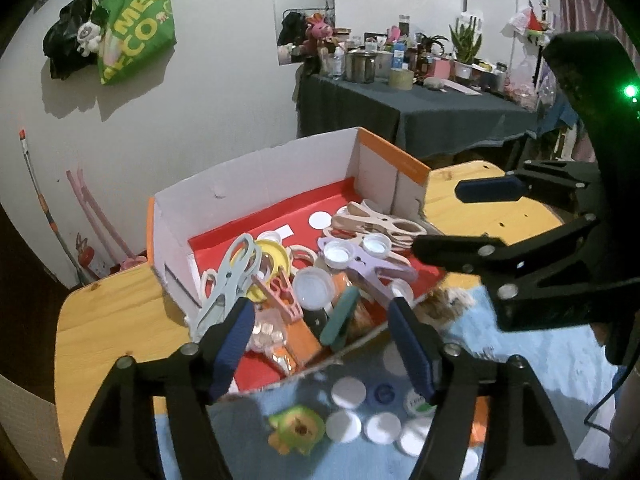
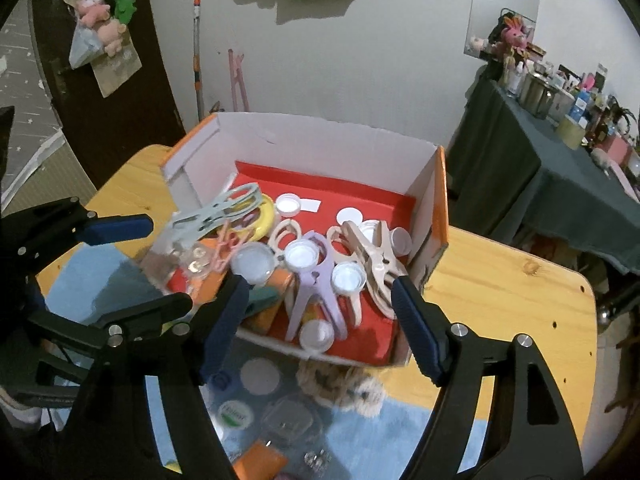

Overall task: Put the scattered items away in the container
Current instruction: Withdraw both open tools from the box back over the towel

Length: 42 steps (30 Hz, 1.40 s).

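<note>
White walls and a cluttered side table backed the wooden desk (image 1: pixel 120 312), where the cardboard box (image 2: pixel 320 136) already held clothes pegs (image 2: pixel 316 280), caps and a yellow ring. Both the left gripper (image 1: pixel 320 340) and right gripper (image 2: pixel 320 320) hovered with fingers spread, grasping nothing. On the blue mat (image 1: pixel 520 360), white caps (image 1: pixel 348 392), a green toy and what may be a small clear case remained to gather
</note>
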Tool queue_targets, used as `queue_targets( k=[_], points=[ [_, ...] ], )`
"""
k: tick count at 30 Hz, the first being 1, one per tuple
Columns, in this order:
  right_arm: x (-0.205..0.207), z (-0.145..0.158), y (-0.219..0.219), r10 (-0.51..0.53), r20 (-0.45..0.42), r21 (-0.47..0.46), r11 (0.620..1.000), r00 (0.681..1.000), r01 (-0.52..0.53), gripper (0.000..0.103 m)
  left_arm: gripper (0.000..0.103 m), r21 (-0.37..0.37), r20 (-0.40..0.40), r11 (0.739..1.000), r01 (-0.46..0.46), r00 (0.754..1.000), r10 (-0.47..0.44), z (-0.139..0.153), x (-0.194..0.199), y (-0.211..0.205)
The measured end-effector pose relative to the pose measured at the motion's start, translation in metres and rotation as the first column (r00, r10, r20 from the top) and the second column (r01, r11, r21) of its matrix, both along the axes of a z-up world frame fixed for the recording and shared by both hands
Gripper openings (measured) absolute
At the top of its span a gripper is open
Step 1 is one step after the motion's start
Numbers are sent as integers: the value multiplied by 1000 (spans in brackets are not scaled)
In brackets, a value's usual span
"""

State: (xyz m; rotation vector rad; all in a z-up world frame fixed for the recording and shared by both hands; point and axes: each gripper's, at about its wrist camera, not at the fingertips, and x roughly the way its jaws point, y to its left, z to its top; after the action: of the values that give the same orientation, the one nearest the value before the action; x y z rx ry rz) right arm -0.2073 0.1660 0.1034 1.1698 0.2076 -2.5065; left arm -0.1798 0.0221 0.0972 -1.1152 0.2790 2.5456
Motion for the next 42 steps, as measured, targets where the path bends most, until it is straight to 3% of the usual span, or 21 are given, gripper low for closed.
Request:
queue_targets(
  k=[8, 19, 25, 32, 42],
  points=[
    [54, 5, 5, -14, -26, 10, 1000, 1000, 14, 78, 79, -36, -6, 999, 18, 1000, -18, -6, 33, -18],
    [117, -7, 3, -29, -49, -15, 999, 998, 28, 78, 80, 33, 20, 999, -7, 1000, 6, -27, 76, -42],
    [142, -22, 3, -44, -69, -29, 999, 997, 42, 82, 92, 58, -65, 996, -65, 996, 68, -33, 108, -41],
    [166, -41, 9, -86, -112, -72, 994, 990, 78, 86, 103, 74, -203, 982, -175, 961, 187, -34, 145, -34],
    [190, -72, 8, -125, -175, -81, 990, 976, 113, 89, 103, 102, -199, 967, -233, 948, 250, -60, 159, -25]
  ],
)
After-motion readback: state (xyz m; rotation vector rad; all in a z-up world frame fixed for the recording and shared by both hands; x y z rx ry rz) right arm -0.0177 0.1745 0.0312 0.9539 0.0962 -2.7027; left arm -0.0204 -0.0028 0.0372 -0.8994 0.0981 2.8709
